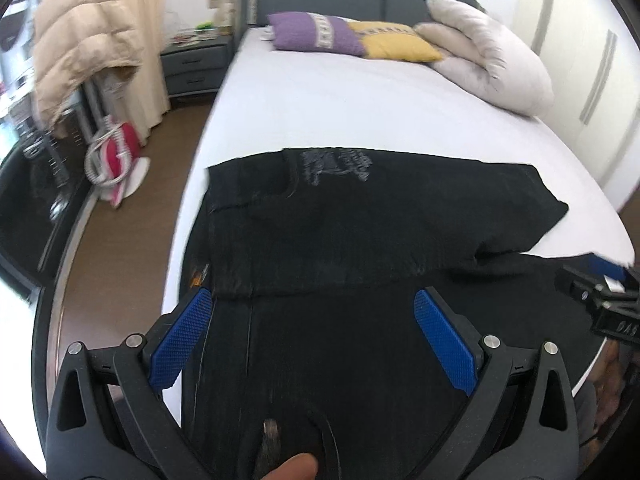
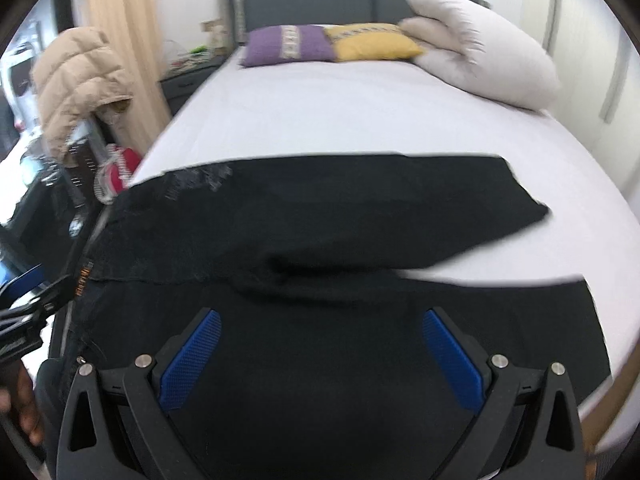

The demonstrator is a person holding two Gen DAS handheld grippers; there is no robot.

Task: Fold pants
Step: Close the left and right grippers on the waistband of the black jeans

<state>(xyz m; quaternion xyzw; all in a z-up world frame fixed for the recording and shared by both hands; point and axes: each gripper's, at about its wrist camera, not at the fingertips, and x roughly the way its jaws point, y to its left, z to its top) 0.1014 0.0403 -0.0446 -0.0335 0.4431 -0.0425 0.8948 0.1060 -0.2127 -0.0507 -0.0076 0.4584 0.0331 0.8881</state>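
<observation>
A beige jacket [image 1: 84,40] hangs at far left, a nightstand [image 1: 196,64] beyond it. The black pants [image 1: 360,216] lie across the near end of the bed [image 1: 320,112], partly doubled over. Both the left gripper [image 1: 310,312] and right gripper [image 2: 320,332] are spread wide over them, empty. Pillows [image 1: 492,56] sit far right.
</observation>
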